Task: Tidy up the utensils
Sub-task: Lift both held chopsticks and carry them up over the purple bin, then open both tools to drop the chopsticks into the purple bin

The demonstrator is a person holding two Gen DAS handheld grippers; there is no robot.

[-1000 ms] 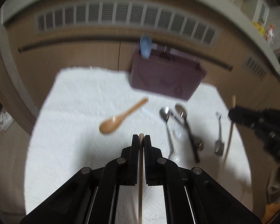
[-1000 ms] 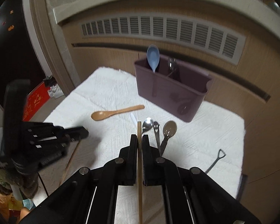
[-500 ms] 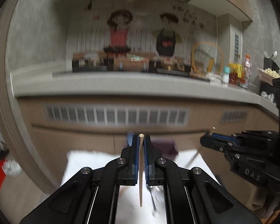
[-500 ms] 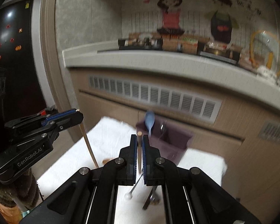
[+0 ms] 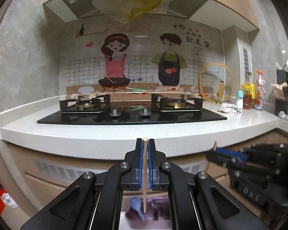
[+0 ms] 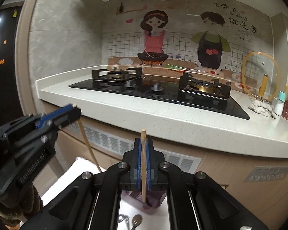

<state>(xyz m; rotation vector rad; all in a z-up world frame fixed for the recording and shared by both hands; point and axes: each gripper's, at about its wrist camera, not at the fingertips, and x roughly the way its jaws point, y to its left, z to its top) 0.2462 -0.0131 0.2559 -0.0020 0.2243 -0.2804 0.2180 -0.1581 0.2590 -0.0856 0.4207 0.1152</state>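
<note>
Each light, stiff, slim wooden chopstick (image 5: 145, 174) (image 6: 143, 164) hangs above the purple holder (image 6: 153, 201), clenched near its top by the left gripper (image 5: 145, 143) and right gripper (image 6: 143, 143) jaws, likely to pivot.

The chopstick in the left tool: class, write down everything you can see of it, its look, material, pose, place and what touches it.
The chopstick is a thin, straight, pale stick that looks like wood or bamboo, with a blunt cut top end. It stands almost upright, clamped near its top between the blue pads of the left tool, which is shut on it. Its top barely clears the pads; the rest hangs free below. Its lower end shows in front of the blurred purple holder and touches nothing visible.
</note>
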